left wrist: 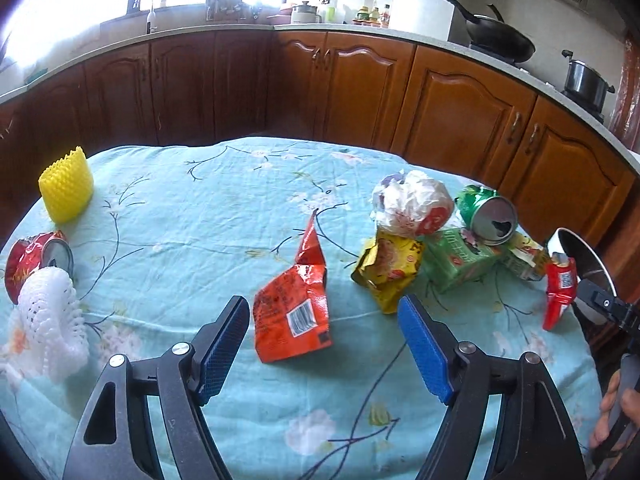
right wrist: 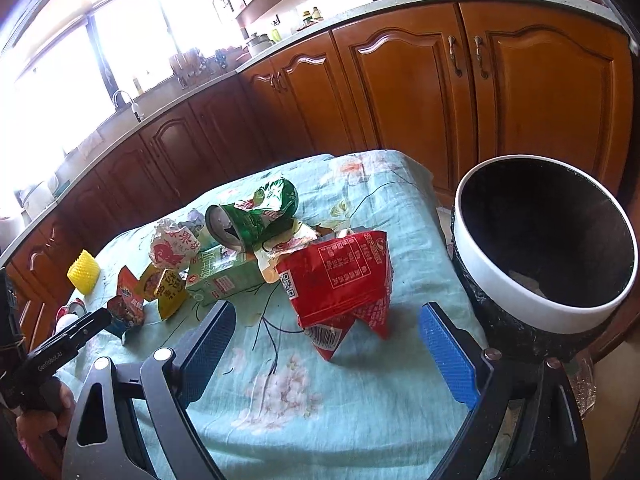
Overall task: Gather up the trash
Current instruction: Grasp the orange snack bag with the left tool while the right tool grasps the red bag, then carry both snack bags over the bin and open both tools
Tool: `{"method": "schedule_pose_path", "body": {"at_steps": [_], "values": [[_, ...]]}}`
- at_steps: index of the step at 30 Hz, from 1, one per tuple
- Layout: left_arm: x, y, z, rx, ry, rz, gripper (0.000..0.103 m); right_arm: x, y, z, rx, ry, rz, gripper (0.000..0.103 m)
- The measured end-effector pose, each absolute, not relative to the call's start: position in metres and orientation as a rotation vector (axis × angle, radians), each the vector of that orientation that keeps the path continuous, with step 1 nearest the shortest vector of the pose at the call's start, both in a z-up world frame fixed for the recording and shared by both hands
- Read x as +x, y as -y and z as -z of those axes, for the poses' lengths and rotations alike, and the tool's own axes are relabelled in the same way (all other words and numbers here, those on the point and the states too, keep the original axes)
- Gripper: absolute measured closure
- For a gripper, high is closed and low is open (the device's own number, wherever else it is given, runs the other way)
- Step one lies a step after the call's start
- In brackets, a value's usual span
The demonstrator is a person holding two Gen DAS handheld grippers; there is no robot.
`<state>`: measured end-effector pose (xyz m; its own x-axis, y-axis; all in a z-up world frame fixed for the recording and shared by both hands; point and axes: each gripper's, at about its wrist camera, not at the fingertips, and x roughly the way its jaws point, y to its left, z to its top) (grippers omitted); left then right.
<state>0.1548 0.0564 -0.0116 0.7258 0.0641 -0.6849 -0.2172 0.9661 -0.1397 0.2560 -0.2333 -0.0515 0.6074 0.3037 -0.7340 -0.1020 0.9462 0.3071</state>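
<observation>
Looking across the flowered tablecloth (left wrist: 168, 216), I see the rubbish spread over it, and the white-rimmed bin (right wrist: 544, 240) stands off the table's edge at the right of my right wrist view, mouth tipped toward me. In that view my right gripper (right wrist: 326, 344) has its jaws spread wide with nothing pressed between them; the red wrapper (right wrist: 340, 280) stands crumpled just ahead of the gap, a little left of centre, its barcode corner pointing down toward me. That hand is the nearer one to both wrapper and bin, so I judge this piece is its to take. In my left wrist view my left gripper (left wrist: 324, 344) is likewise wide apart and empty, and the orange snack packet (left wrist: 296, 304) lies just beyond and between the pads, its long axis running from lower centre up toward the upper right of the frame, roughly along my pointing line. Further right sit the yellow packet (left wrist: 388, 272), the green carton (left wrist: 460, 260) and the crushed green can (left wrist: 488, 216).
</observation>
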Motion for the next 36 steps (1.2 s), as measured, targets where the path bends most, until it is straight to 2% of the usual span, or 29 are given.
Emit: {"method": "schedule_pose_path", "body": {"at_steps": [3, 6, 8, 9, 10, 11, 13, 15, 19, 27, 36], "values": [[0.166, -0.059, 0.019, -0.207, -0.764, -0.171, 0.027, 0.265, 0.230, 0.055, 0.223, -0.897, -0.229, 0.009], [0.178, -0.060, 0.026, -0.189, -0.791, -0.165, 0.033, 0.273, 0.229, 0.060, 0.218, -0.906, -0.221, 0.010], [0.185, -0.057, 0.029, -0.182, -0.815, -0.141, 0.056, 0.276, 0.230, 0.062, 0.219, -0.908, -0.215, 0.010], [0.188, -0.057, 0.031, -0.186, -0.826, -0.127, 0.065, 0.277, 0.230, 0.063, 0.216, -0.908, -0.213, 0.015], [0.190, -0.056, 0.033, -0.190, -0.837, -0.113, 0.078, 0.278, 0.230, 0.063, 0.213, -0.912, -0.210, 0.024], [0.194, -0.055, 0.036, -0.190, -0.840, -0.107, 0.083, 0.279, 0.231, 0.065, 0.217, -0.921, -0.211, 0.029], [0.194, -0.055, 0.034, -0.185, -0.837, -0.097, 0.090, 0.279, 0.233, 0.067, 0.227, -0.931, -0.210, 0.045], [0.189, -0.055, 0.030, -0.187, -0.826, -0.085, 0.095, 0.275, 0.236, 0.066, 0.235, -0.923, -0.217, 0.053], [0.174, -0.053, 0.018, -0.213, -0.799, -0.051, 0.100, 0.265, 0.239, 0.062, 0.247, -0.914, -0.235, 0.060], [0.148, -0.025, -0.003, -0.239, -0.761, 0.091, 0.100, 0.242, 0.252, 0.050, 0.284, -0.887, -0.250, 0.060], [0.162, 0.017, -0.003, -0.205, -0.785, 0.237, 0.100, 0.229, 0.277, 0.035, 0.312, -0.849, -0.213, 0.060]]}}
